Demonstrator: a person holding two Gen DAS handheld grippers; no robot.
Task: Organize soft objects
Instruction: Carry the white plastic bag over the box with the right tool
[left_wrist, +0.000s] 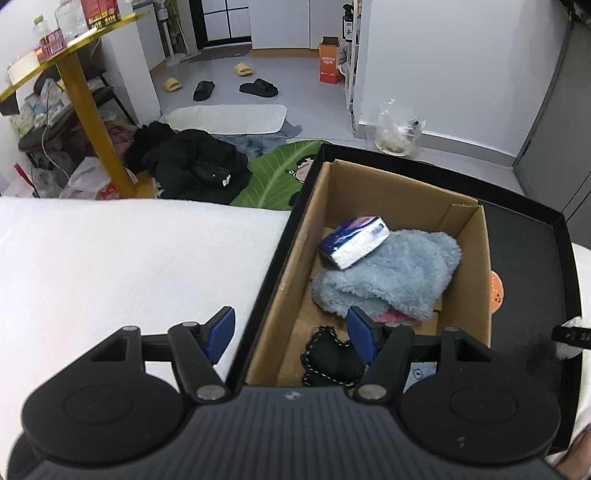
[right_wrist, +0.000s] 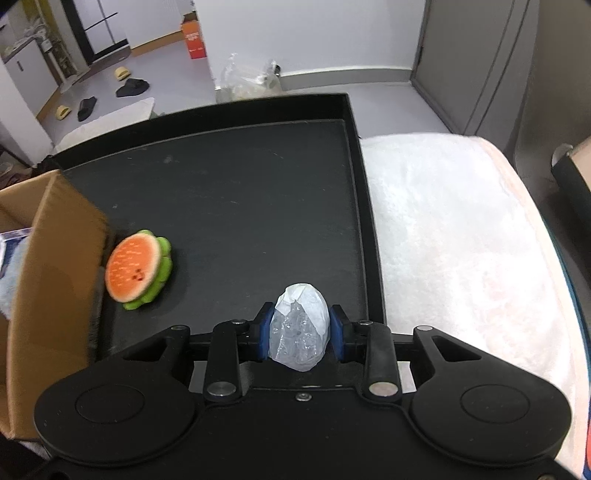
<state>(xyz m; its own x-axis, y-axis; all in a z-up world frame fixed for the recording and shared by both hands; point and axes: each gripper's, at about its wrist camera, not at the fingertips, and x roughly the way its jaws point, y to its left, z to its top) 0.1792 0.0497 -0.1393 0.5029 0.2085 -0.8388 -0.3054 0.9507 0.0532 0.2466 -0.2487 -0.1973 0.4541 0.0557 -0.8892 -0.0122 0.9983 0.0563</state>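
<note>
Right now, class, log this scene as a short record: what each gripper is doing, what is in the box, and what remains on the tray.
left gripper: open, holding nothing, over the near end of the cardboard box
right gripper: pads pressing a clear plastic-wrapped bundle
in box: blue fluffy cloth, tissue pack on top of it, black pouch
on black tray: watermelon plush, beside the box wall
</note>
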